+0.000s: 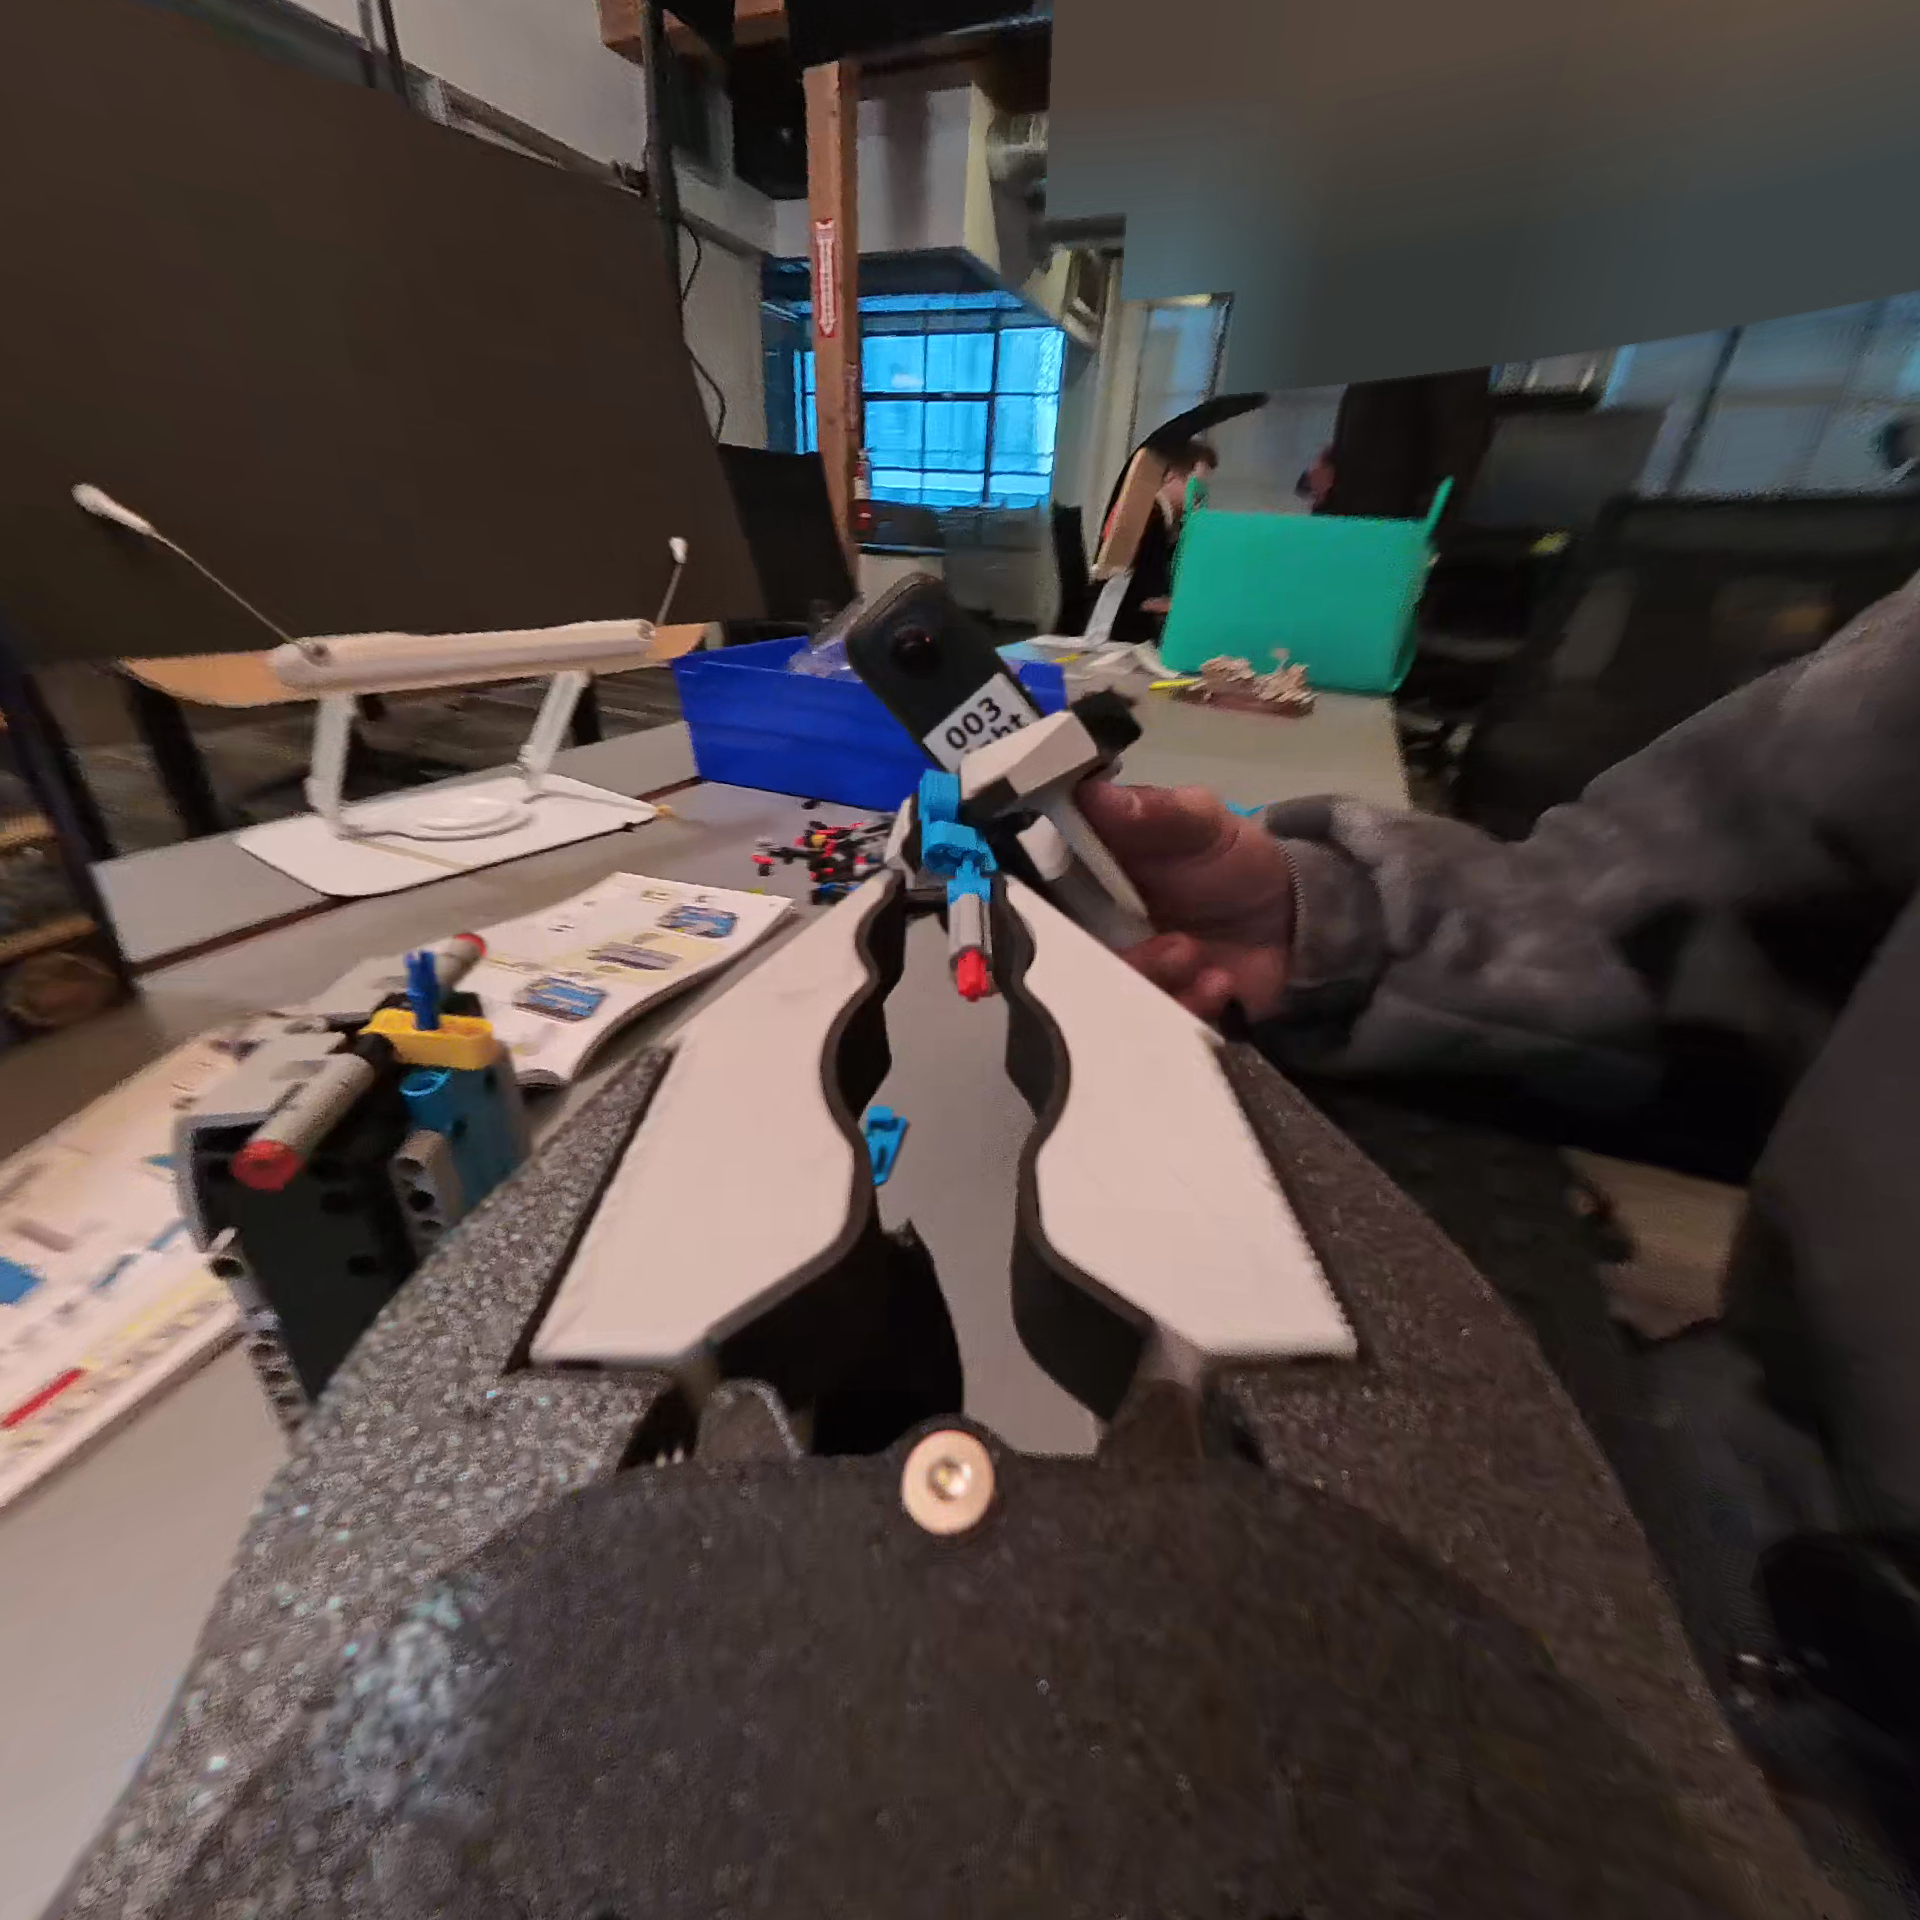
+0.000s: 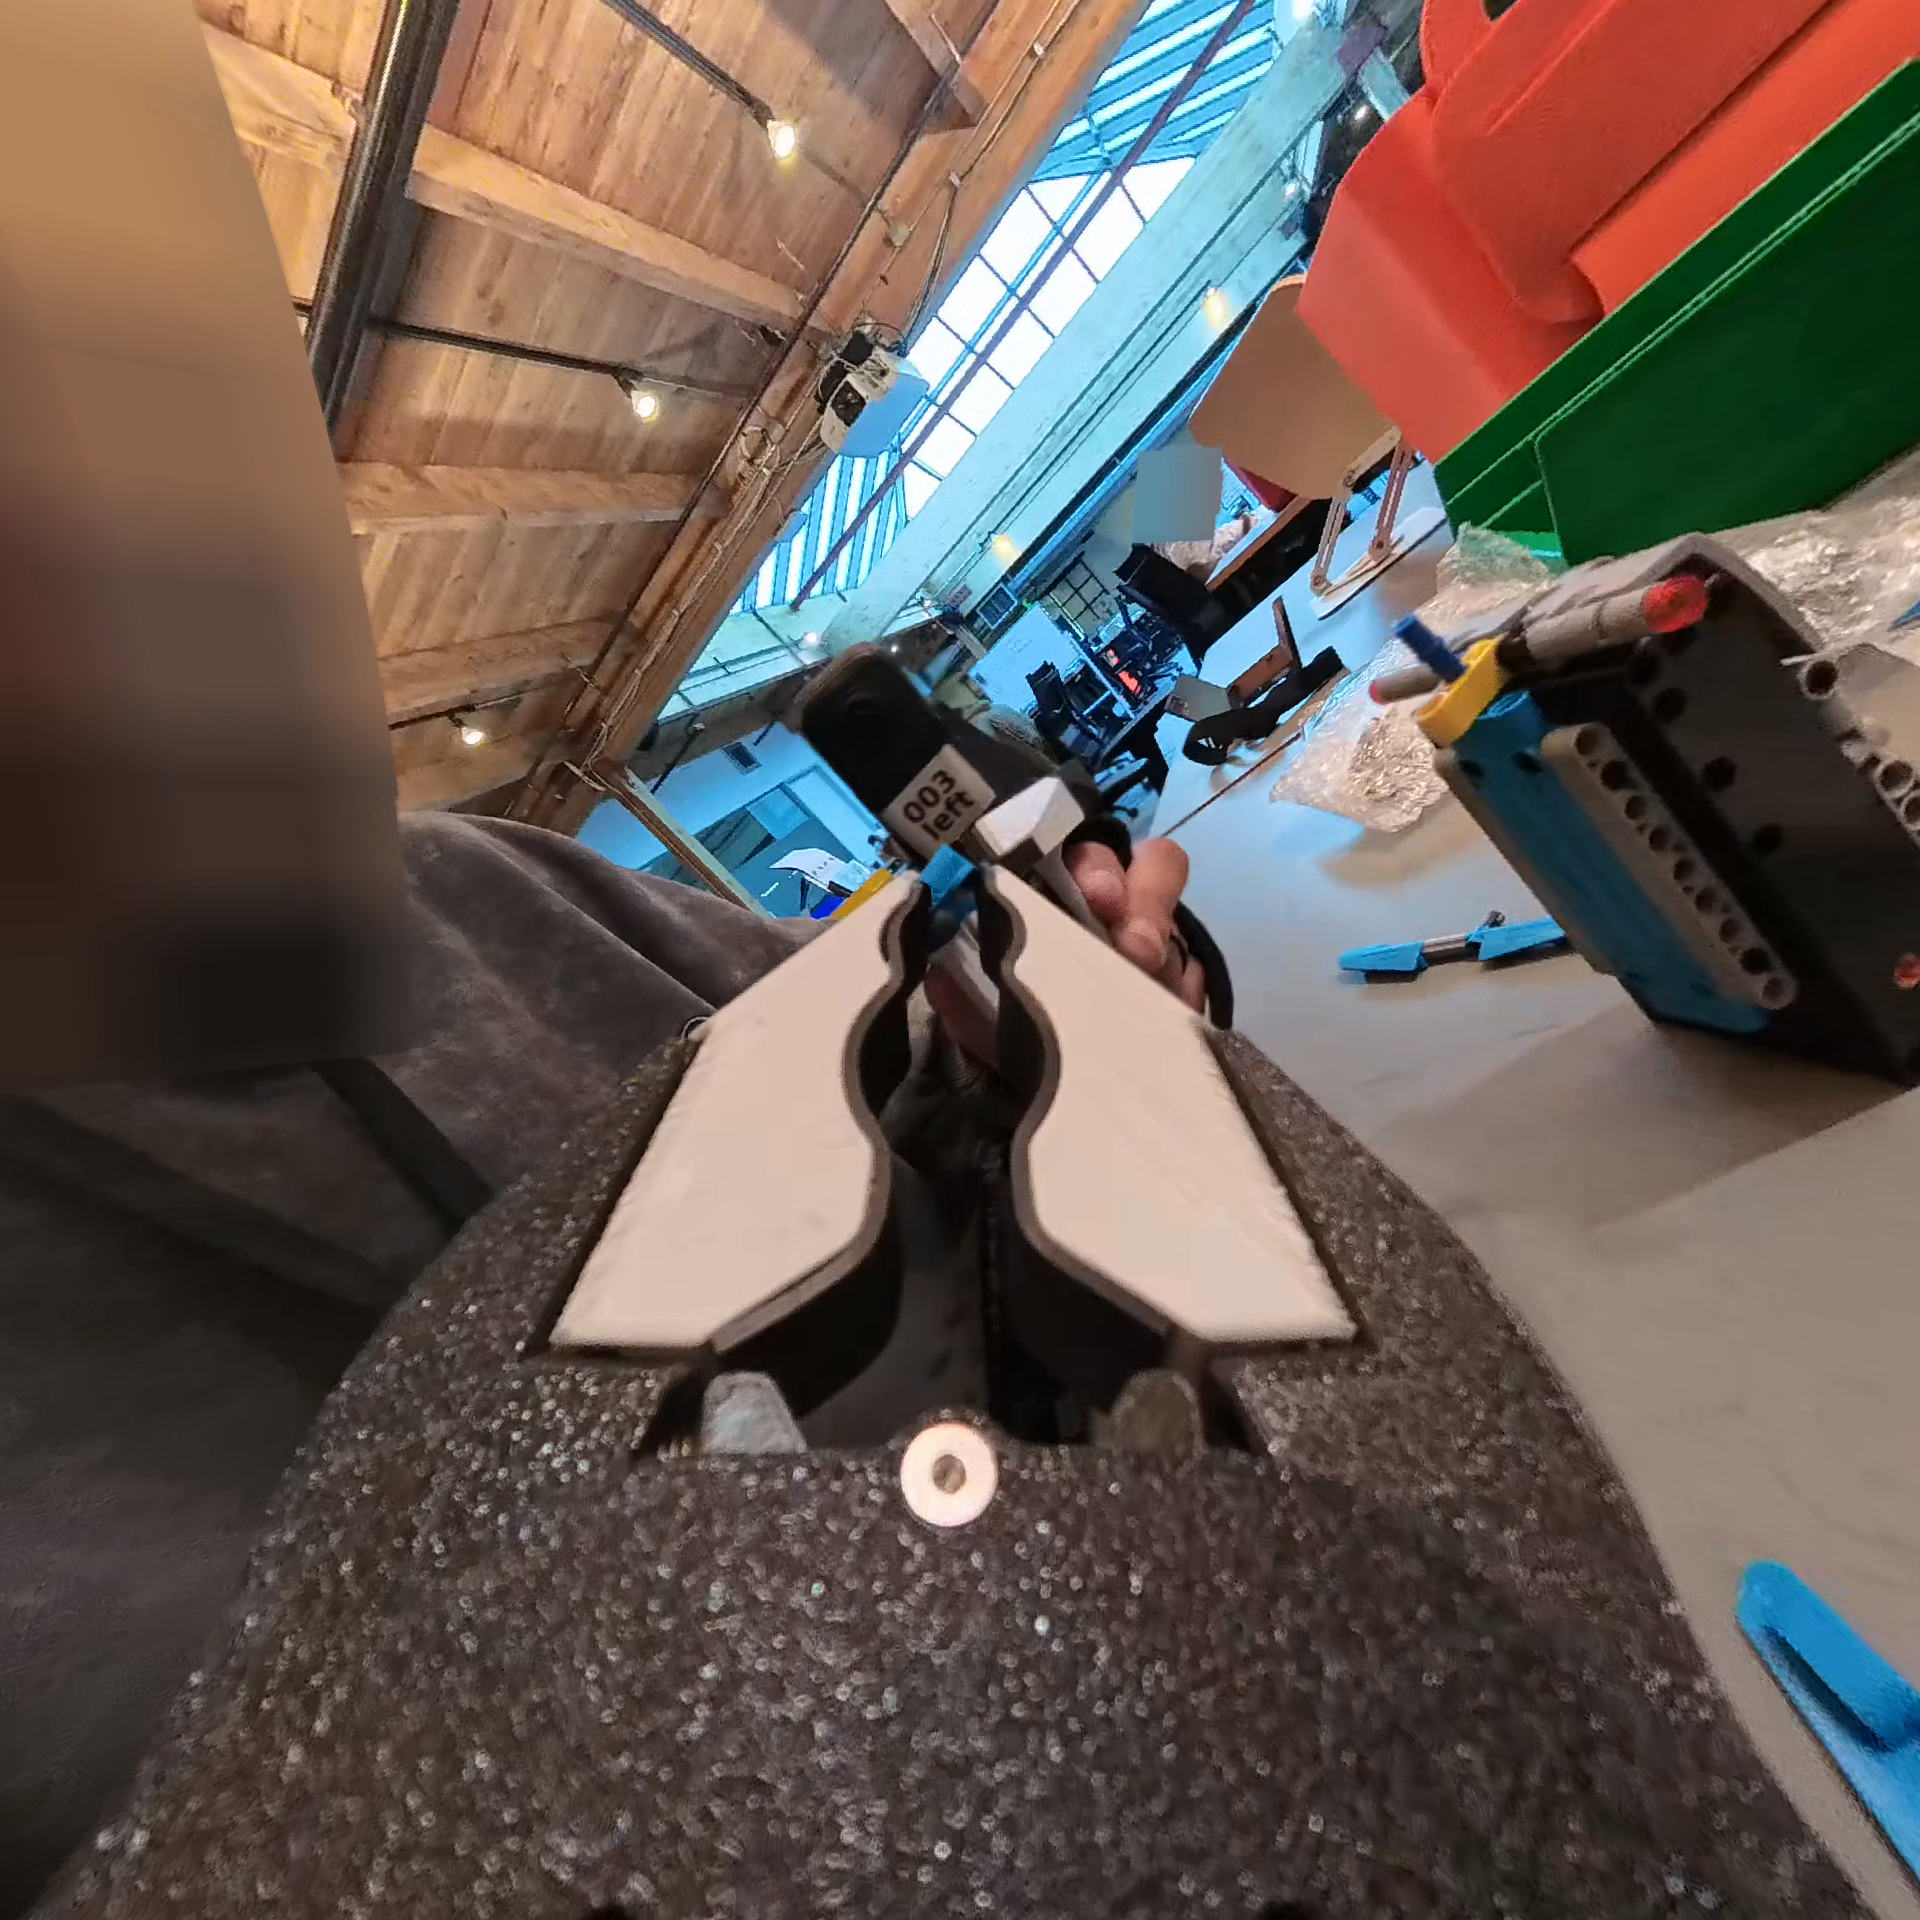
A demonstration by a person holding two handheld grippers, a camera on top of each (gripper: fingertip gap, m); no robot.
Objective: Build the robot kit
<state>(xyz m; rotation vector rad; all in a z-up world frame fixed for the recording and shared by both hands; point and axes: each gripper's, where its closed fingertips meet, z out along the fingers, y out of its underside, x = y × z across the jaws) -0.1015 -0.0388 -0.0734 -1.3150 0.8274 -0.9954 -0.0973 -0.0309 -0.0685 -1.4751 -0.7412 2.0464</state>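
My left gripper [image 1: 948,888] points across the grey table [image 1: 582,831]. Its jaws stand a little apart. A small blue piece [image 1: 951,844] with a grey axle and a red tip [image 1: 971,975] sits at its fingertips, and the axle hangs in the gap without clearly touching the pads. My right gripper [image 2: 951,885] meets it tip to tip and is shut on the same blue piece [image 2: 948,878]. It also shows in the left wrist view [image 1: 1023,774], held by a hand [image 1: 1195,883]. The hand-held left gripper also shows in the right wrist view [image 2: 1029,816].
A black, blue and grey brick model [image 1: 353,1132] with a yellow part stands left on open instruction booklets [image 1: 623,966]; it also shows in the right wrist view [image 2: 1704,810]. Loose small bricks [image 1: 821,847], a blue bin [image 1: 779,717] and a white stand [image 1: 457,665] lie behind. Blue parts [image 2: 1455,951] lie on the table. Both grippers' tips are close together, under 4 cm apart.
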